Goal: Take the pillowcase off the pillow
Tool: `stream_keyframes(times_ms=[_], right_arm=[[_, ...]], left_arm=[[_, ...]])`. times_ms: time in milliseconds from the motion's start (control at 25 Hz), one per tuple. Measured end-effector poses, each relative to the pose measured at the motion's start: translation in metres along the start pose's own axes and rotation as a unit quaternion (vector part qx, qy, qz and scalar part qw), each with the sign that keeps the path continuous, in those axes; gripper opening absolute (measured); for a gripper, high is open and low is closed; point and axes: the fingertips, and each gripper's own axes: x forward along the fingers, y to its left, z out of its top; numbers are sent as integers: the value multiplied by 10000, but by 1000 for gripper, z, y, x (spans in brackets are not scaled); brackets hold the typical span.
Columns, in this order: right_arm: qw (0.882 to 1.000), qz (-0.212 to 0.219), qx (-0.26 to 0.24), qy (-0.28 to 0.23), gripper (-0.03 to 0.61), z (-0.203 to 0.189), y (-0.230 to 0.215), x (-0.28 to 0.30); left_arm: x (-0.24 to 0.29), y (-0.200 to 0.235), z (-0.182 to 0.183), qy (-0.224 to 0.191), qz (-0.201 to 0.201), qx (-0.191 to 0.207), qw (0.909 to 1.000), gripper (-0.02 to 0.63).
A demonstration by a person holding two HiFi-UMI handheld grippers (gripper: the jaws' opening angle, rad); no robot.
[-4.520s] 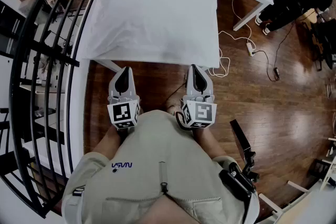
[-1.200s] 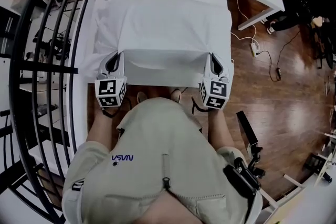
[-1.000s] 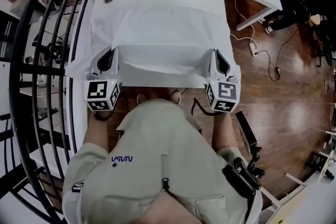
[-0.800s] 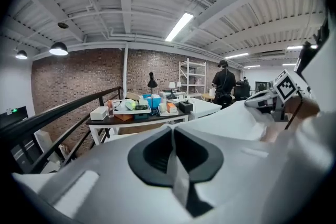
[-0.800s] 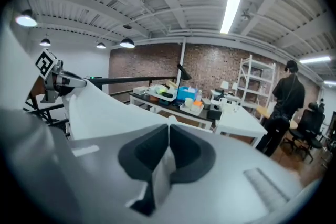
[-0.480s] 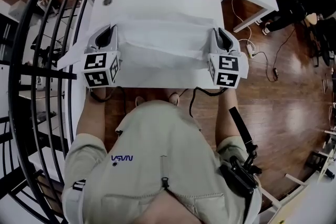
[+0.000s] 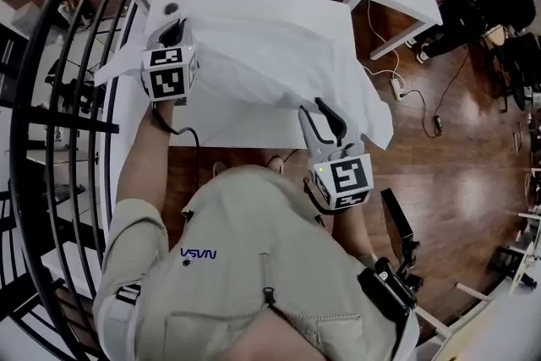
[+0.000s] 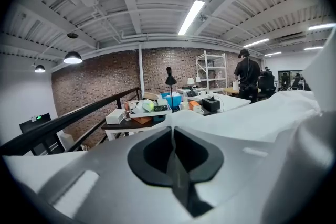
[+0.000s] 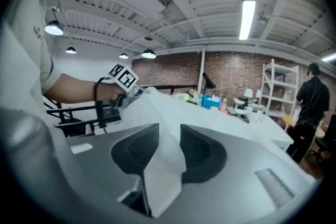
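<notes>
Right gripper [image 7: 311,106] drew back (jaws just opening); pillowcase [image 7: 270,46] fold between jaws.

A white table [image 7: 228,129] lies beneath and ahead of the jaws of the left gripper [image 7: 173,31] and the right gripper [image 7: 319,114]. Beyond the left jaws stands a dark table [image 8: 131,124] crowded with small items, among them a blue box [image 8: 170,99], a black box [image 8: 211,104] and a black desk lamp [image 8: 169,78]. A black railing [image 8: 79,115] runs off to the left of those jaws. Farther ahead are a brick wall [image 8: 105,78], white shelving [image 8: 210,71] and a person in dark clothes [image 8: 247,76], under a lit ceiling strip light [image 8: 191,16]. To the right of the right jaws, a white power strip [image 7: 397,85] with its cable lies on a wooden floor [image 7: 473,173].
</notes>
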Motion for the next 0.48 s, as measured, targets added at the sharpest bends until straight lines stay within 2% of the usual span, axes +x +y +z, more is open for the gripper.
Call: stream_keyframes(times_ms=[80,160,240,320,360,400,480], right_arm=[[9962,329,-40,804,126,-38,24,15],[9905,189,13,1362,165,-72,26,30],[9903,-154,527,1275,246,-85,12,39],[9880,-459,1189,873,268,-81,-2,48],[9872,-618,1294,702,268,-76,-8,54],[9876,-774,1239,577,256,-71,-13,59],[9893,-1031,944,427,88,-62,-21,68]], left_arm=[[1,2,0,-14,12,-60,10000,8],[-1,4,1,-57,12,-130,9999,8],[-5,3,3,-108,-17,-187,9998,8],[-7,2,5,-152,-37,-219,9996,8],[-8,2,5,-170,-36,-219,9996,8],[-9,1,5,-187,-39,-211,9996,8],[-13,0,4,-246,-73,-156,9995,8]])
